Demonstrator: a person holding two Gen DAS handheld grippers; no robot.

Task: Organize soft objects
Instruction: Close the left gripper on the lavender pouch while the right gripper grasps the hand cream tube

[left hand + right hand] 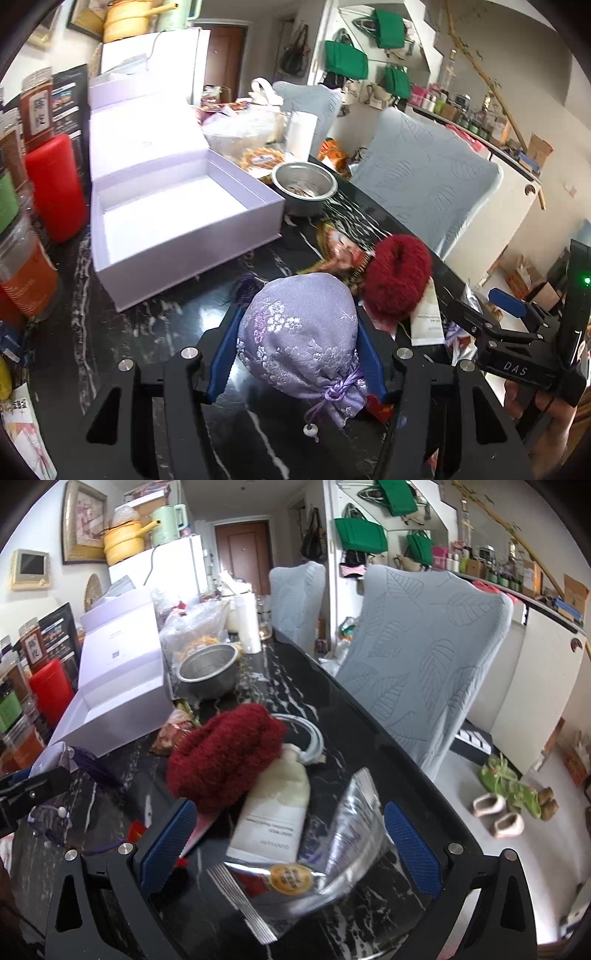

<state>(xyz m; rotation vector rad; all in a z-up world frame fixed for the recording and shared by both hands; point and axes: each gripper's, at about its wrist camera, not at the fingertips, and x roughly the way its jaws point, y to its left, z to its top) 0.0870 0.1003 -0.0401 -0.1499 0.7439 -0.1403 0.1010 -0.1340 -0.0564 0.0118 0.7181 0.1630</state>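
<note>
A lilac brocade drawstring pouch (301,338) sits between the blue pads of my left gripper (295,332), which is shut on it just above the black marble table (155,325). A dark red fluffy knit piece (397,280) lies just right of the pouch; it also shows in the right wrist view (225,757). An open white box (177,218) stands to the upper left. My right gripper (291,834) is open and empty, its jaws wide around a cream tube (273,816) and a clear foil packet (317,867).
A steel bowl (304,186) stands behind the box. Red and orange jars (55,188) line the left edge. Snack bags and a white cup (301,133) crowd the far table. Two grey covered chairs (417,657) stand along the right side.
</note>
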